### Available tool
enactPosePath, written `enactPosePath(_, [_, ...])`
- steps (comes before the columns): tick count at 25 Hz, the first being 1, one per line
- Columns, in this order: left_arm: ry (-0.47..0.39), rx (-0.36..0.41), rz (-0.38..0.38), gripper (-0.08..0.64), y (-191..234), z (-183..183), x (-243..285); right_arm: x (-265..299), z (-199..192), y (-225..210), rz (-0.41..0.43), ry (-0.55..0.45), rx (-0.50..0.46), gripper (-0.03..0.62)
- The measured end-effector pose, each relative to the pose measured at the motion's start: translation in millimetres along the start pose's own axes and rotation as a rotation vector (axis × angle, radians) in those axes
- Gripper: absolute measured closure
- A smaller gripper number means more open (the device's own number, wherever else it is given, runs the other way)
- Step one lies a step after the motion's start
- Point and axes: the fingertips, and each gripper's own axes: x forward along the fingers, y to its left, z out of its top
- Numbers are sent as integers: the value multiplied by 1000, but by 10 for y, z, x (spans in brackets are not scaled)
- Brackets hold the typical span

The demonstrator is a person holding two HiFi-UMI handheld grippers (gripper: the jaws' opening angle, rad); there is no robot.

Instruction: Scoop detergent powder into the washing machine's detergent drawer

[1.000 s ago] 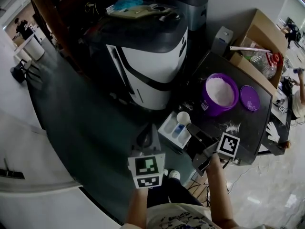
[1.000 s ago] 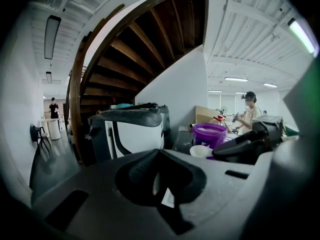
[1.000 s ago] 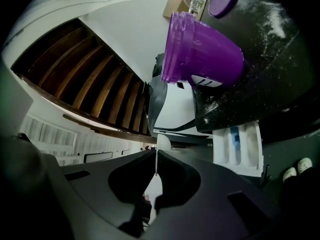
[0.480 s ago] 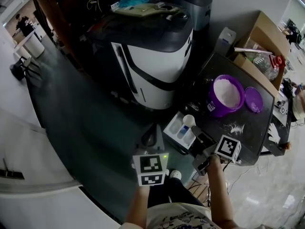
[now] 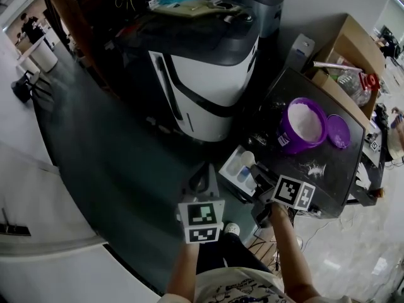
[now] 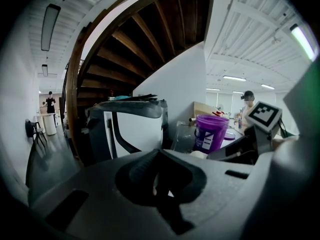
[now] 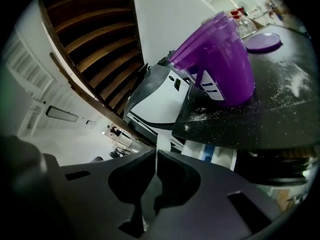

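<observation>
- Head view: white plastic scoop (image 5: 248, 160) sits over the white detergent drawer (image 5: 232, 169), its handle running back to the right gripper (image 5: 260, 185); left gripper (image 5: 201, 180) is farther off.
- Left gripper view: jaws together, empty.
- Right gripper view: jaws pinch the scoop's handle.

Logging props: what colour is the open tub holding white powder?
Purple; the round plastic tub shows best in the head view.

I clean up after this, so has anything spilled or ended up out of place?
Yes. White powder is scattered on the black table near the open purple bucket; the right gripper view shows grains reaching the table's edge. The bucket's lid lies beside it, flat on the table.
</observation>
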Motion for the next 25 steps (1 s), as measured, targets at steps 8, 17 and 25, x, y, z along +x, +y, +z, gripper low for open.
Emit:
enactPosePath(8, [19,-12,-10,557,66,-107,41,177,-61,-106,-137,59,-233,572])
enactPosePath(17, [34,-19,-24,557,140,-187,79,335,-141,-246,-266,135,-505,572])
enactPosePath(25, [46,-29,-30,557,177,-251,117,451,-252,-314,-396,208,-792,572])
